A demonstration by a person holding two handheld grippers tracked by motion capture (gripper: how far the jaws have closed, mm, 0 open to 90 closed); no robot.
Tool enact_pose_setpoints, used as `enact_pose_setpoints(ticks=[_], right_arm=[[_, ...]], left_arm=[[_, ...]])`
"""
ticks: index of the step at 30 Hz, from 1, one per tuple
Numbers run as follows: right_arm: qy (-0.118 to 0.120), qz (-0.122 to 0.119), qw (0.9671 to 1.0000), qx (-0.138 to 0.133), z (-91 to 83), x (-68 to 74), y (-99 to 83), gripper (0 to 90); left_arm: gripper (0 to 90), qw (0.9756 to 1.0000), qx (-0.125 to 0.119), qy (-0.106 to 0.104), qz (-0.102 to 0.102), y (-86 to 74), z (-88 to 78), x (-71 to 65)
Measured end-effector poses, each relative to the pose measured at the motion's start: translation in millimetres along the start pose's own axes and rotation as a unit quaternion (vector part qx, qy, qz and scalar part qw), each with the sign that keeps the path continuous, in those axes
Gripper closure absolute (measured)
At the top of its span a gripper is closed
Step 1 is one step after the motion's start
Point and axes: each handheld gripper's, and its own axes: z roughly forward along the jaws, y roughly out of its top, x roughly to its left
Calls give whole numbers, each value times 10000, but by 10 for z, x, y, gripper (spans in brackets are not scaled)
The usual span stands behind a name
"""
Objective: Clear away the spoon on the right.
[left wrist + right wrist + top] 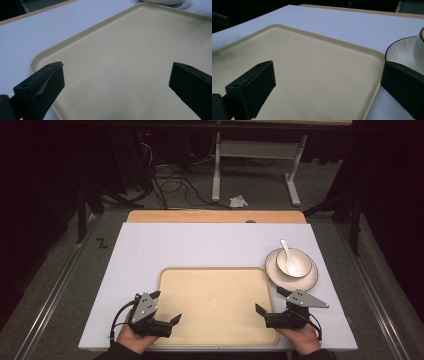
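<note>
Two grippers hover over the near corners of the empty beige tray (216, 305), which lies flat on the white table cover (200, 245) close to the person's edge. The left gripper (166, 306) sits over the tray's near-left corner with its jaws spread wide and nothing between them; the right gripper (270, 302) sits over the near-right corner, equally wide and equally empty. Just beyond the tray's far-right corner stands a white plate (306, 279) carrying a bowl (294, 261), and a spoon (286, 249) rests in the bowl. From the right gripper view, the plate's rim lies just beside the tray's edge, very near that gripper's outer jaw. The likely step is bringing the dishes onto the tray, and the right gripper is the nearer one for it. To do it well, it should probably approach the plate's near rim low and level, close on the rim rather than the bowl, and lift without tilting, since the bowl and spoon ride loose on top. The left gripper could steady the tray's rim so that it does not slide on the smooth cover.
</note>
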Motion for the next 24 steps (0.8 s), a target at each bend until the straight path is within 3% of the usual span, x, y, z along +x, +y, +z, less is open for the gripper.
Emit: enact_pose_setpoints(ticks=[7,16,24], right_arm=[[-2,2,10000,-18,-6,-6,2,5],[-14,122,9998,-180,-49,-39,7,88],[-110,80,9995,-277,-105,-66,27,186]], left_arm=[[7,10000,16,4,23,0,7,-6],[7,10000,16,-5,33,2,5,-10],[7,10000,12,-5,42,0,-5,-7]])
